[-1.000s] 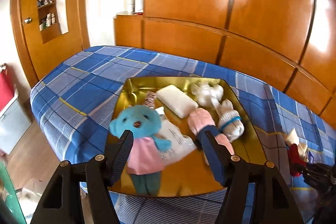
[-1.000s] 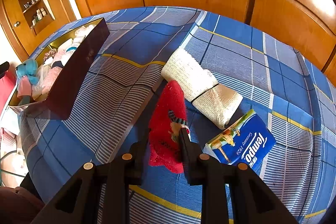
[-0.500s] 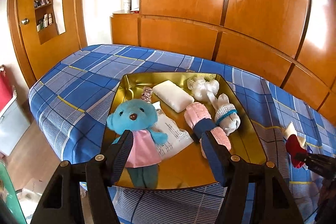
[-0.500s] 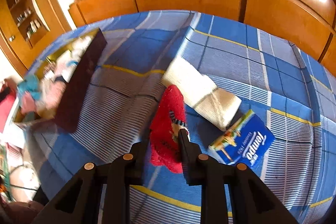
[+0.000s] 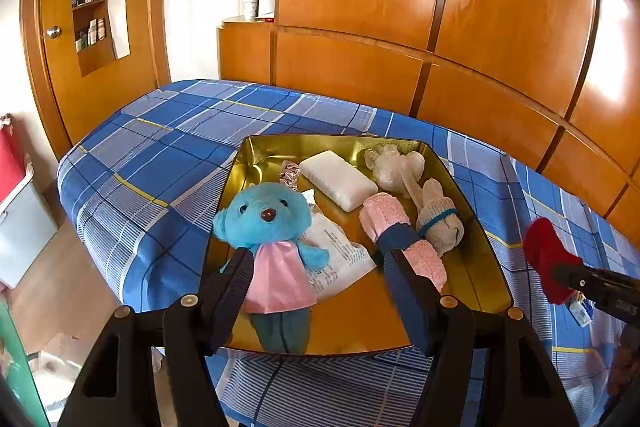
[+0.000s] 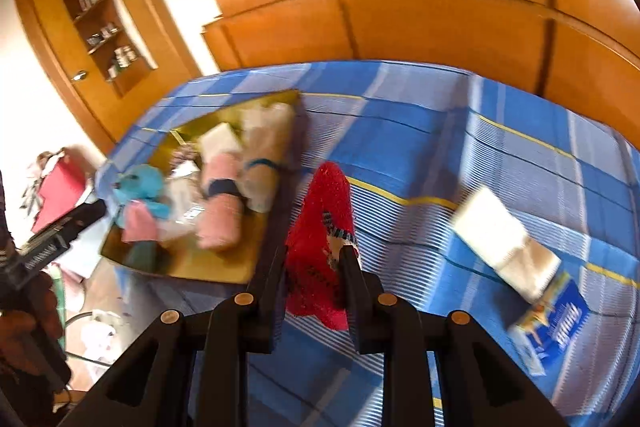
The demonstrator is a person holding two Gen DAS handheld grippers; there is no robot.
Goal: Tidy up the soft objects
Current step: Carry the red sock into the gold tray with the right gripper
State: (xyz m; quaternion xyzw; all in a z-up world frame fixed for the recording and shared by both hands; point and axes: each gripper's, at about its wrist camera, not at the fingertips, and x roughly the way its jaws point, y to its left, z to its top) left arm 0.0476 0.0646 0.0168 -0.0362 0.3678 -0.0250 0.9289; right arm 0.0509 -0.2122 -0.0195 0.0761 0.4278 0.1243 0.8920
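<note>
My right gripper [image 6: 314,259] is shut on a red sock [image 6: 324,219] and holds it above the blue plaid bedspread [image 6: 420,131], just right of the gold tray [image 6: 224,267]. The red sock also shows at the right edge of the left wrist view [image 5: 546,255]. My left gripper [image 5: 318,267] is open and empty over the near part of the gold tray [image 5: 472,219]. In the tray lie a blue teddy bear in a pink dress [image 5: 268,227], a pink sock roll [image 5: 400,227], a grey sock roll [image 5: 438,219], a white pad [image 5: 338,179] and a paper packet [image 5: 340,259].
A rolled cream cloth [image 6: 504,243] and a blue Tempo tissue pack [image 6: 556,319] lie on the bed to the right. Wooden wardrobe panels [image 5: 440,27] stand behind the bed. The bed's edge and floor are at the left [image 5: 60,267].
My right gripper has lifted the red sock and swung left toward the tray; its view is blurred. My left gripper has drawn back slightly from the tray, still open.
</note>
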